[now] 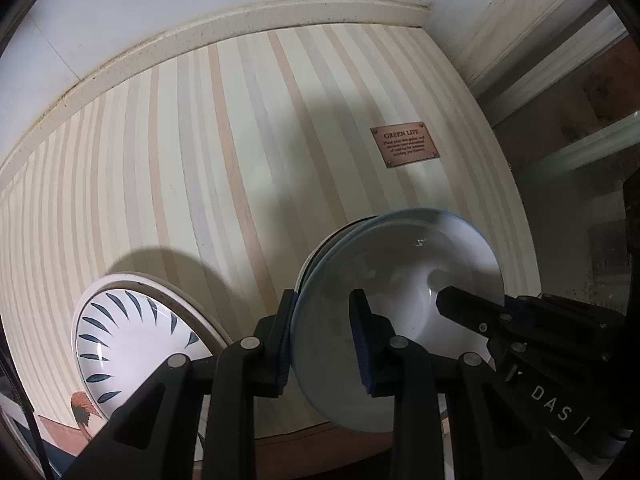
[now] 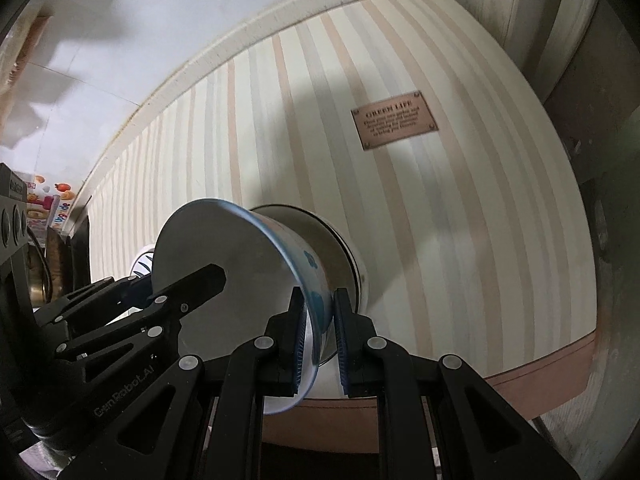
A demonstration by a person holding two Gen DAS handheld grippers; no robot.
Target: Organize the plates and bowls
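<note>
1. Because it lies flat on the striped cream-and-tan tabletop at the far left, the white round plate with dark blue leaf strokes round its rim looks like the settled item, apart from the bowls being carried; whether it is a stacking base I cannot tell.
2. Next along, the left gripper is closed on the near rim of the pale blue-rimmed white ceramic bowl, one blue pad outside the wall and one inside, a pinch that suits a thin edge.
3. That bowl sits nested on a second white bowl with a dark rim, so both appear to be carried as one stack, held just above or at the table near its front edge.
4. On the opposite rim, the right gripper is clamped tight on the same bowl wall, over its blue flower print; two grips on opposite sides probably keep the stack from tipping.
5. Farther right, a small brown plaque with printed lettering lies on bare tabletop, well apart from the bowls.
</note>
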